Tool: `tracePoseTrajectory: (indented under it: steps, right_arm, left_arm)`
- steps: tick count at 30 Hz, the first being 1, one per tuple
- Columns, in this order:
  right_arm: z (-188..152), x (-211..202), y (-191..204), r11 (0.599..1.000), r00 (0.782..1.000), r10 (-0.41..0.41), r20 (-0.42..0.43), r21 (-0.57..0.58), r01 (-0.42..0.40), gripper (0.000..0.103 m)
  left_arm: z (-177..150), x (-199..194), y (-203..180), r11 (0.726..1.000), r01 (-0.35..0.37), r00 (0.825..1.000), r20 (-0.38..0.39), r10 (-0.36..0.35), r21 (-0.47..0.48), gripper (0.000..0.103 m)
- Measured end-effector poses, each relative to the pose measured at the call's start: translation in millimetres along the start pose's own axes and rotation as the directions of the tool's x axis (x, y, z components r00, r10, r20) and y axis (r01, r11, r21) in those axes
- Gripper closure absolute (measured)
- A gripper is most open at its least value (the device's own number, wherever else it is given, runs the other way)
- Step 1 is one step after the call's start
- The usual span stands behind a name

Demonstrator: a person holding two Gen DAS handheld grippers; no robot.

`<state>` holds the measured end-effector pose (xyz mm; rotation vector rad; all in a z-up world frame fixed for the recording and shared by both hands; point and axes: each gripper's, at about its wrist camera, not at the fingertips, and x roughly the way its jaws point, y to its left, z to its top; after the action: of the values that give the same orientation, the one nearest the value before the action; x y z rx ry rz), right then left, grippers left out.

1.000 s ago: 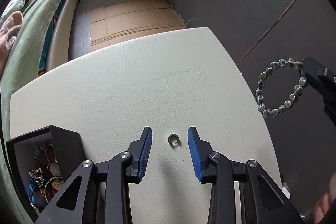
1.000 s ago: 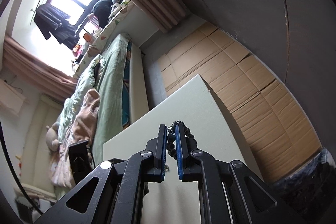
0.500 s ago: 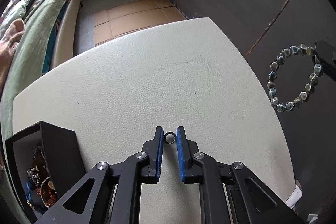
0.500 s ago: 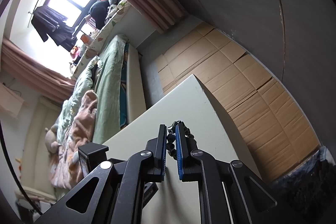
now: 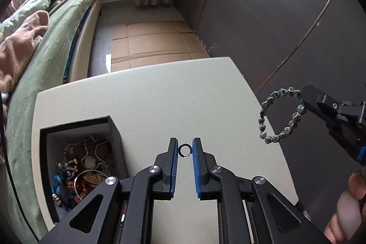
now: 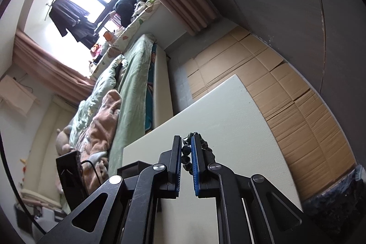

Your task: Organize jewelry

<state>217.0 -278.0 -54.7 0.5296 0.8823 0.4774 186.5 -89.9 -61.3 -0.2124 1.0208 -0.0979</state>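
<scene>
My left gripper [image 5: 184, 150] is shut on a small dark ring [image 5: 184, 150], held at the fingertips above the white table [image 5: 160, 102]. A black jewelry box [image 5: 80, 166], open and holding several necklaces and bangles, stands on the table to the left of the gripper. My right gripper [image 6: 187, 148] is shut on a bracelet of grey-blue beads [image 6: 185, 153]. In the left wrist view the bracelet [image 5: 280, 116] hangs from the right gripper [image 5: 304, 97] in the air past the table's right edge.
A bed with green bedding [image 5: 45, 42] runs along the table's left side. Flattened cardboard [image 5: 151, 42] covers the floor beyond the table's far edge. A dark wall [image 5: 274, 15] stands to the right. A black device with a cable [image 6: 71, 175] shows at the left.
My left gripper closed on the ring and lifted it off the table, swinging left so the jewelry box shows more fully. The right gripper keeps hold of the bracelet.
</scene>
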Motion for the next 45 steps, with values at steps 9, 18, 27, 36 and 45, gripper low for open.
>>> tracePoseTrajectory:
  steps: [9,18,27,36,45]
  right_arm:
    - [-14,-1,29,0.997,0.997,0.067,0.034,-0.044,-0.065,0.093]
    - [-27,5,59,0.988,0.99,0.13,0.046,-0.087,-0.126,0.093]
    - [-41,26,83,0.979,0.983,0.183,0.009,-0.095,-0.182,0.093]
    - [-54,41,108,0.959,0.966,0.259,-0.019,-0.115,-0.26,0.093]
    - [-73,82,131,0.967,0.964,0.211,-0.162,-0.112,-0.231,0.036]
  left_arm:
    - [-7,-50,39,0.997,0.0,0.993,0.114,0.009,-0.074,0.09]
    - [-11,-69,69,0.99,0.002,0.99,0.139,0.018,-0.142,0.089]
    - [-20,-88,101,0.974,-0.019,0.983,0.172,0.059,-0.227,0.009]
    - [-26,-100,140,0.95,-0.013,0.977,0.199,0.078,-0.311,0.004]
    - [-30,-113,162,0.943,0.001,0.968,0.237,0.083,-0.333,0.0]
